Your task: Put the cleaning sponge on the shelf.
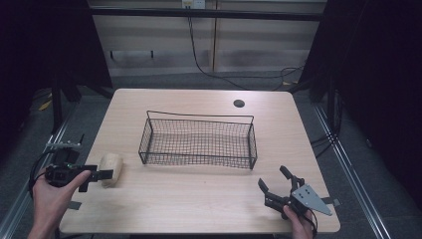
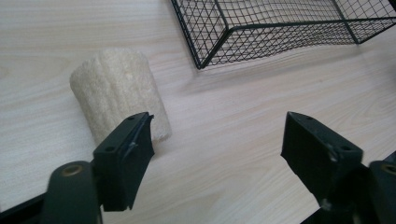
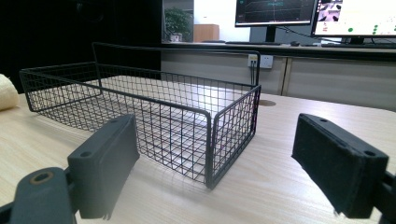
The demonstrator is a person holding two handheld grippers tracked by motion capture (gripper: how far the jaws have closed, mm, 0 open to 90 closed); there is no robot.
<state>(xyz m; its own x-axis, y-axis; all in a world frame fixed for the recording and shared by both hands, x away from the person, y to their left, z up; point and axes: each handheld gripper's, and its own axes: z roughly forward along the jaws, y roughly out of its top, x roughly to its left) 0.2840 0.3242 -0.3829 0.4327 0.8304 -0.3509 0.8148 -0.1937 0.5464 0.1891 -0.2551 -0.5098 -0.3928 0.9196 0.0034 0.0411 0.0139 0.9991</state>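
Thing in play: a pale loofah-like sponge roll [image 1: 111, 169], lying on its side near the left edge of the surface [image 1: 199, 209], just outside the wire basket's [image 1: 199, 142] left end.
Left gripper [image 1: 99, 175]: right at the roll, jaws spread apart; in its own view one jaw sits against the roll's near end and the other stands well off to the side, so nothing is clamped yet.
Right gripper [image 1: 272, 185]: parked near the front right corner of the surface, jaws wide apart, holding nothing.
How it should handle: looks light, dry and fibrous, probably springy under a squeeze; rough enough not to slip, not fragile, but it could roll if nudged.
Where to take hold: across the ribbed round body at mid-length, one jaw each side, rather than pinching an end.
Left gripper view adds: the roll's [image 2: 116, 95] lengthwise ridges and the offset of the jaws, which the high view blurs.
Right gripper view adds: the basket's [image 3: 140, 112] wall height, raised back rail and empty floor; also monitors [image 3: 275, 11] beyond the surface.
High view adds: the whole layout, roll and basket close but apart.
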